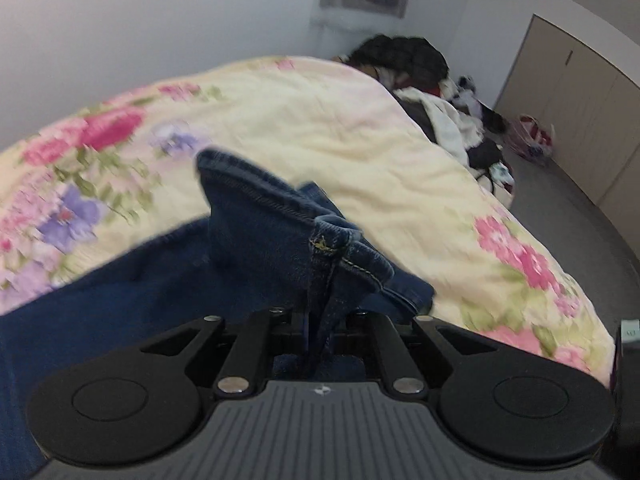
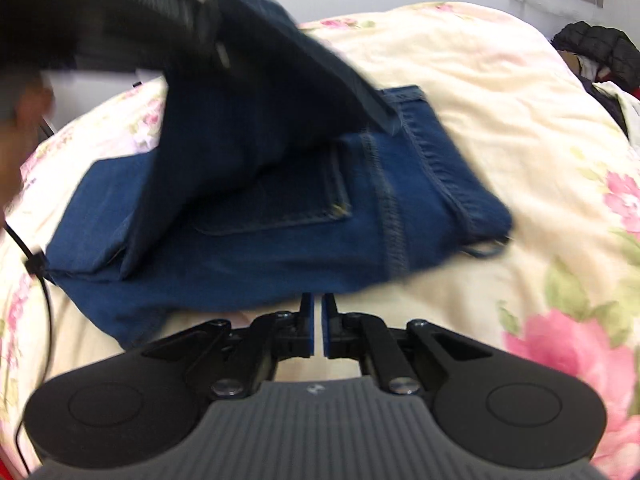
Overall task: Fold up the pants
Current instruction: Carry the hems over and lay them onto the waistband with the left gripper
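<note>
Denim pants [image 2: 280, 208], dark blue, lie partly folded on a bed under a cream floral quilt [image 2: 500, 128]. The back pocket and stitched seams face up in the right wrist view. One end of the pants is lifted off the bed, clamped in the left tool [image 1: 320, 320], with the hem fanning out above its fingers. From the right wrist view, that tool [image 2: 168, 12] shows as a dark blur at the upper left. The right tool [image 2: 319, 320] hangs just beside the near edge of the pants with its blue pads together and nothing between them. A pile of clothes [image 1: 452, 116] lies past the bed's far end. No readable brand or writing shows; a small label [image 1: 632, 334] at the right edge is too blurred to read.
</note>
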